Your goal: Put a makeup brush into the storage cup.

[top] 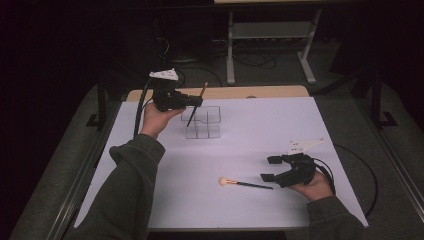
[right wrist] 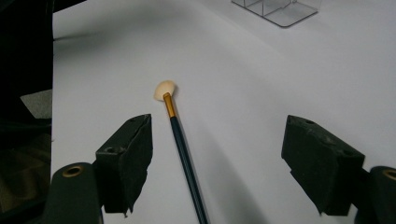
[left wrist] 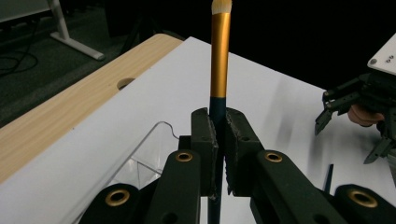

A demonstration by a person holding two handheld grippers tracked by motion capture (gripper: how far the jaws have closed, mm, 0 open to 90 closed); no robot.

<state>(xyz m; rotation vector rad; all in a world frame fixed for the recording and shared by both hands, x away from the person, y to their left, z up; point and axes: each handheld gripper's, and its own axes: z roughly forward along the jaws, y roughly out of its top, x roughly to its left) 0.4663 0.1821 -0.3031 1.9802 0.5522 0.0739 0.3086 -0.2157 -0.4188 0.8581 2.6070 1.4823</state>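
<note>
**A:** Right, your left gripper (top: 192, 101) has its jaws clamped tight on the dark handle of the gold-ferruled brush (left wrist: 220, 60), bristles up, just over the clear organizer (top: 204, 123) at the far side of the white table (top: 260, 130). What worries you?

**B:** The tilt. In the high view your brush leans, its lower end hanging at the organizer's near-left compartments. Come down at that angle and I'd expect the tip to catch a divider wall and shove the light plastic box along, or tip it.

**A:** And the grip itself?

**B:** You're pinching a thin round handle low down with a long stretch above the pads. If it bumps a wall it could pivot between them or slide through. Straighten it before you lower, and let go only when the tip is well inside one cell.

**A:** The other hand?

**B:** Your right gripper (top: 272, 169) hangs with jaws wide apart and nothing in them, just beside the handle end of the fan brush (top: 245, 184), which lies flat near the table's front. From the right gripper view the handle runs off-centre, nearer one pad (right wrist: 128, 156). Close like that and you may nudge it so it rolls away instead of being caught; centre over it first
</note>
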